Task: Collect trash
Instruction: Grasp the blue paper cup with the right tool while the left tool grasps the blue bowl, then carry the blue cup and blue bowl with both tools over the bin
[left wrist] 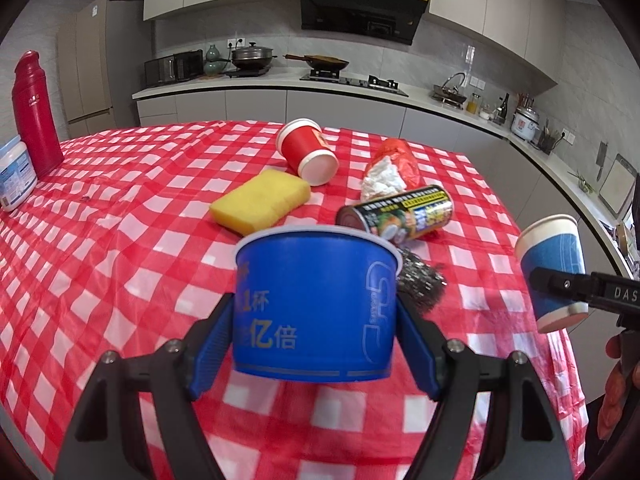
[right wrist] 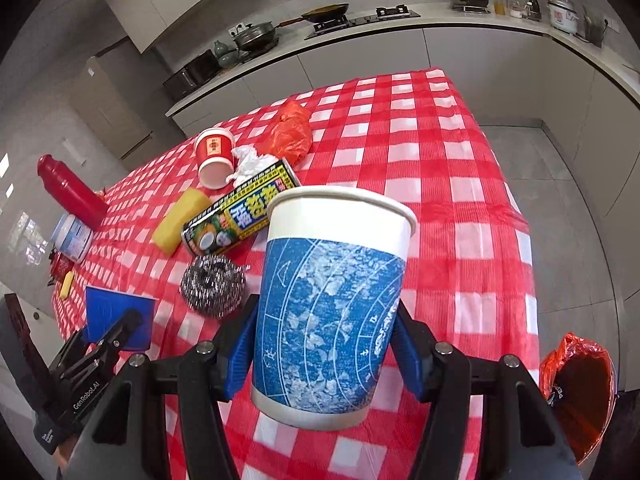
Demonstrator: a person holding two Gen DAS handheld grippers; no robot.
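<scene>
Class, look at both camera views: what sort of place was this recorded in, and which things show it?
Most likely a home kitchen. A range hood hangs over a gas hob holding a wok, a rice cooker stands on the counter, and a fridge is in the corner.

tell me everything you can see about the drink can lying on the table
The drink can is a slim metal-looking cylinder, mostly black, printed with yellow bands, blue-and-white lettering and coconut pictures. It lies on its side on the checked tablecloth, one flat end toward the cameras. The crumpled white paper sits at its far end, the yellow sponge beside it, the steel scourer just in front. No gripper touches it.
</scene>
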